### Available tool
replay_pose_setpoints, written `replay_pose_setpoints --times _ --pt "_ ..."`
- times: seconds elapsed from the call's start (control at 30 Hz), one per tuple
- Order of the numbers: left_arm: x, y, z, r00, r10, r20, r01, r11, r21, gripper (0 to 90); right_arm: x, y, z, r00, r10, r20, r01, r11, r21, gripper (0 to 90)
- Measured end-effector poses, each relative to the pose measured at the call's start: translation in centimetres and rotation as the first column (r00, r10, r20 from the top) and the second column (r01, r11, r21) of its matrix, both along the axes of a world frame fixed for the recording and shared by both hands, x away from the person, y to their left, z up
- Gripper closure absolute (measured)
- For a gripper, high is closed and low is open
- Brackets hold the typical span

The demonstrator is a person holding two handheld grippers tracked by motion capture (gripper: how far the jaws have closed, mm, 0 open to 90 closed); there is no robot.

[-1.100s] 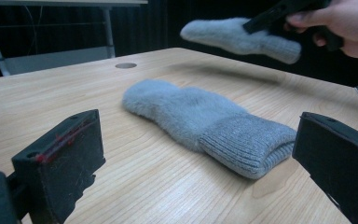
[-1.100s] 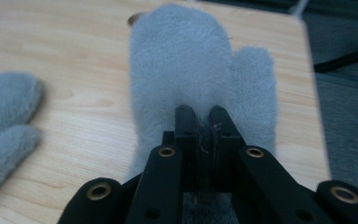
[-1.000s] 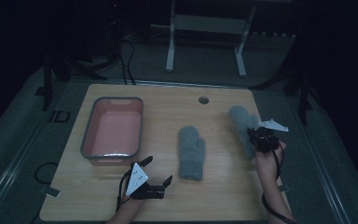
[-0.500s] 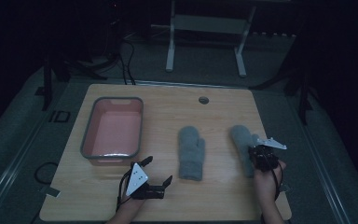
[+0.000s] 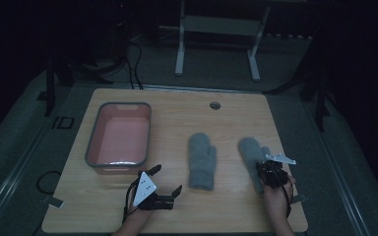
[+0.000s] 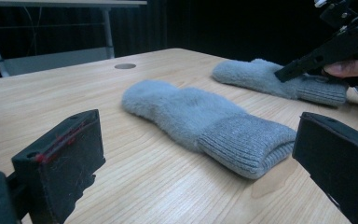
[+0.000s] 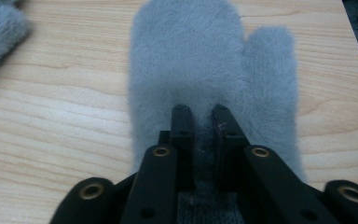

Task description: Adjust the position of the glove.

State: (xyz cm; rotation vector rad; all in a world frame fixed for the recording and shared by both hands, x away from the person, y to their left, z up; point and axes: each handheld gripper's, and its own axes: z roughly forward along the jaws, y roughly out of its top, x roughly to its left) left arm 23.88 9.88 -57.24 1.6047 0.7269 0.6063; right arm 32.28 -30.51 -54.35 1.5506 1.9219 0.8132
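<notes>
High view: two grey mittens lie flat on the wooden desk (image 5: 177,105), right of centre. The right mitten (image 5: 250,156) runs from its rounded tip, upper in the frame, down to its cuff, where the right tool (image 5: 269,169) sits on it, held by a hand coming in from the bottom edge. The middle mitten (image 5: 202,160) lies parallel, well apart to the left. The left tool (image 5: 166,184) rests low on the desk, lower left of that mitten, jaws spread and empty. A pink bin (image 5: 120,139) stands at centre left.

Left gripper view: its own jaws stand wide apart at the bottom corners with nothing between them; the middle mitten (image 6: 205,123) lies ahead, cuff toward the lower right. The right mitten (image 6: 270,81) lies farther off at upper right, with the right tool (image 6: 291,72) on its cuff end.

Right gripper view: the right tool (image 7: 200,114) has its narrow jaws just opening over the right mitten (image 7: 200,60), a slim gap between them showing fleece, pads no longer pinching. The mitten's long axis runs straight ahead of the jaws, thumb to the right, so the right hand is clearly the nearer one for any regrasp.
</notes>
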Motion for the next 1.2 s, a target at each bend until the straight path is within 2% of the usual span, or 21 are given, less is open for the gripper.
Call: replay_pose_setpoints --times 0.13,0.27,0.4,0.5,0.53,0.57,0.77,0.83,0.9,0.93,1.0,1.1,1.2 --pt "0.0 0.0 0.0 1.0 0.0 -0.001 0.0 1.0 -0.003 2.2 -0.1 -0.1 0.4 0.999 0.042 0.017 -0.042 0.9991 -0.005 63.3" --pt "0.0 0.0 0.0 1.0 -0.001 0.0 0.001 1.0 -0.002 2.2 0.2 -0.6 1.3 0.9913 0.128 0.031 -0.127 0.9913 -0.036 56.4" --pt "0.0 0.0 0.0 1.0 0.001 -0.001 -0.001 1.0 -0.001 2.2 0.9 -1.7 2.6 0.9775 0.209 0.025 -0.208 0.9771 -0.046 54.2" --pt "0.0 0.0 0.0 1.0 0.002 -0.004 -0.002 1.0 -0.005 2.2 1.5 -2.3 3.2 0.9581 0.286 -0.01 -0.287 0.9569 -0.047 53.6" --pt "0.0 0.0 0.0 1.0 0.002 -0.004 -0.002 1.0 -0.005 2.2 1.5 -2.3 3.2 0.9581 0.286 -0.01 -0.287 0.9569 -0.047 53.6" --pt "0.0 0.0 0.0 1.0 0.001 -0.004 -0.001 1.0 -0.004 2.2 1.8 -2.5 3.1 0.9507 0.309 -0.023 -0.31 0.9492 -0.054 52.8" --pt "0.0 0.0 0.0 1.0 0.002 -0.004 -0.002 1.0 -0.004 2.2 1.7 -2.5 1.8 0.948 0.315 -0.045 -0.318 0.9448 -0.079 49.0" --pt "0.0 0.0 0.0 1.0 0.001 -0.001 -0.001 1.0 -0.001 2.2 1.8 -2.6 1.1 0.9405 0.336 -0.05 -0.339 0.9373 -0.08 49.2" --pt "0.0 0.0 0.0 1.0 0.0 -0.001 0.0 1.0 0.001 2.2 1.9 -2.6 0.4 0.9377 0.343 -0.058 -0.347 0.9333 -0.093 52.1" --pt "0.0 0.0 0.0 1.0 0.001 -0.001 -0.001 1.0 -0.001 2.2 1.9 -2.7 0.2 0.937 0.345 -0.056 -0.348 0.934 -0.08 53.4" --pt "0.0 0.0 0.0 1.0 0.001 -0.001 -0.001 1.0 -0.001 2.2 1.9 -2.8 0.0 0.9444 0.324 -0.055 -0.326 0.9444 -0.04 57.0" --pt "0.0 0.0 0.0 1.0 0.001 -0.002 -0.001 1.0 -0.002 2.2 1.9 -3.0 -0.2 0.9499 0.31 -0.037 -0.311 0.9505 0.0 65.1" --pt "0.0 0.0 0.0 1.0 0.001 -0.001 -0.001 1.0 0.001 2.2 1.6 -2.9 -0.4 0.9618 0.273 -0.024 -0.272 0.9618 0.031 74.9"
